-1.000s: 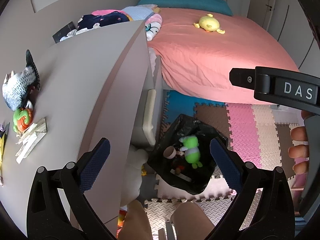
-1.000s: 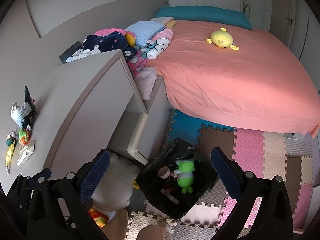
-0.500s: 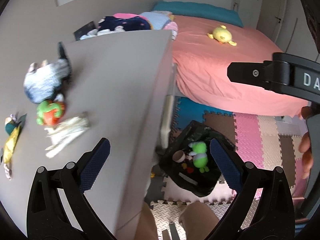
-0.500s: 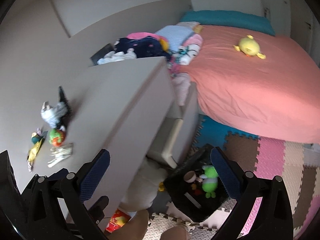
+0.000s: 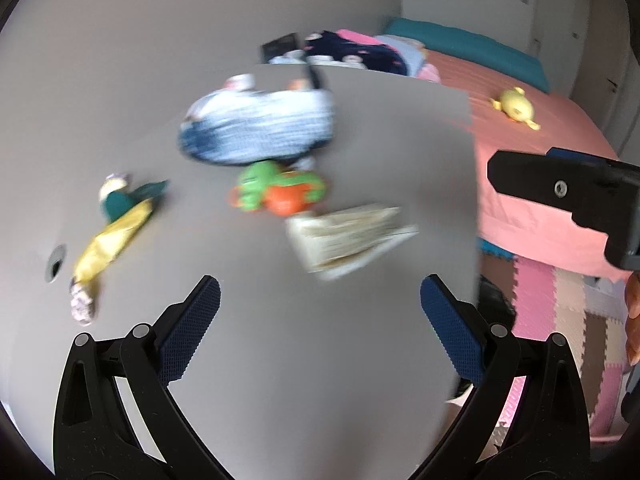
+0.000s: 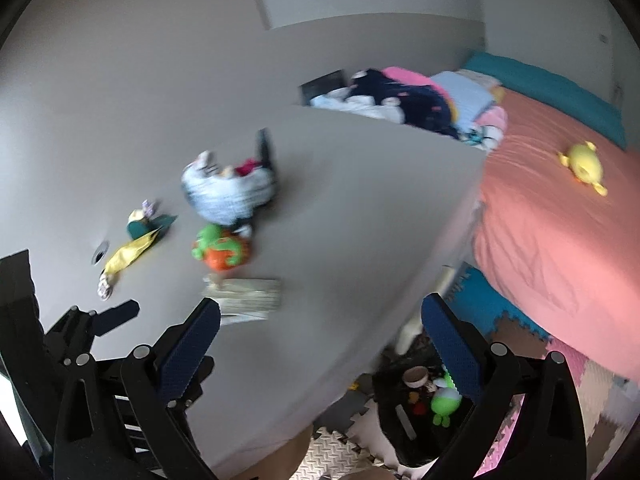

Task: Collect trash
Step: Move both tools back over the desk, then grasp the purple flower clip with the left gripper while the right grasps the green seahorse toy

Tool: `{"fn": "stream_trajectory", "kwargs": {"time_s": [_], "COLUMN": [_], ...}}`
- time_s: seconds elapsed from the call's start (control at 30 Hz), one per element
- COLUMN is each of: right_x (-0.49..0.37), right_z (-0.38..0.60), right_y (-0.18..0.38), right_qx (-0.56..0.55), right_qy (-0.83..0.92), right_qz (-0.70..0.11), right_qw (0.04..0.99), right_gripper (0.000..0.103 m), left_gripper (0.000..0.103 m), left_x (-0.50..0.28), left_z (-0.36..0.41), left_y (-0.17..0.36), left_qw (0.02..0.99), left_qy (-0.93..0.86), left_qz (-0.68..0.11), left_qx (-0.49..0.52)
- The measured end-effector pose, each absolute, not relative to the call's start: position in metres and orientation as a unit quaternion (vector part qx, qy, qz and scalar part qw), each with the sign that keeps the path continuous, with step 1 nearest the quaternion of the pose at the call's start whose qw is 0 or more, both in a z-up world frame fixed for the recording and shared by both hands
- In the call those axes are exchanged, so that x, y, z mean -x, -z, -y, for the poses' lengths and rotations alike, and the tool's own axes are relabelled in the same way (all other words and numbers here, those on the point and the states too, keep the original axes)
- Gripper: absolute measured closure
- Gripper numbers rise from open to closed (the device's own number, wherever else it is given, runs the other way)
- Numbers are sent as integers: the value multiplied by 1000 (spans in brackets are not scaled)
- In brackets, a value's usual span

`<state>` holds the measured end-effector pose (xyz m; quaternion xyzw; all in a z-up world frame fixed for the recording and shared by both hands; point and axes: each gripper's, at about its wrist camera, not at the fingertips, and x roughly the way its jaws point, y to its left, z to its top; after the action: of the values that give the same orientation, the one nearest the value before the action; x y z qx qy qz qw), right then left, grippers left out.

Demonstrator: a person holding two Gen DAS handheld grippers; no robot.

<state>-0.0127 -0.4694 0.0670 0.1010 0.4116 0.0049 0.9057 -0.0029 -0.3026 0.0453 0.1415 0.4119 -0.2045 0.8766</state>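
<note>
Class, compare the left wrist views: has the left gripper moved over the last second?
Yes. The left gripper has swung left, away from the pink bed and the floor bag, and now hangs open over the grey desk top.

A bed with a salmon-pink cover fills the right side, a teal pillow at its head and a yellow plush toy lying on the cover. A heap of folded clothes sits between the bed and the grey desk. Coloured foam puzzle mats cover the floor below the bed. A round cable hole is cut near the desk's left edge.
</note>
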Motion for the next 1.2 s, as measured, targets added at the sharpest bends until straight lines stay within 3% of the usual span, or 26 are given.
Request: {"fn": "stream_trajectory", "kwargs": {"time_s": [0.17,0.37,0.5,0.73,0.9,1.17,1.2], "right_x": [-17,-59,-84,-117,-127,-141,-143], "right_z": [430,387,369,353,344,309,307], "right_y": [-61,-39,-28,-3,8,11,10], "right_qx": [-73,-39,-19,32,25,49,49], "right_qy": [-34,-45,-42,-34,-54,-69,-71], "right_qz": [-431,-464,-478,-503,-513,-498,-496], "right_qw": [899,884,877,863,856,863,864], "right_gripper": [3,10,21,24,40,43,52], "left_gripper": [6,6,6,6,6,6,6], "left_x": [-14,-36,-44,-48,-56,-66,-68], "left_z": [248,189,161,123,109,86,85], "left_y": [-44,-36,-31,-26,-19,-11,-10], "left_qw": [887,891,892,892,890,889,889], "left_qy": [162,116,97,76,64,52,49], "left_qz": [-417,-432,-439,-443,-450,-456,-455], "left_qx": [-115,-70,-52,-43,-36,-7,-5]}}
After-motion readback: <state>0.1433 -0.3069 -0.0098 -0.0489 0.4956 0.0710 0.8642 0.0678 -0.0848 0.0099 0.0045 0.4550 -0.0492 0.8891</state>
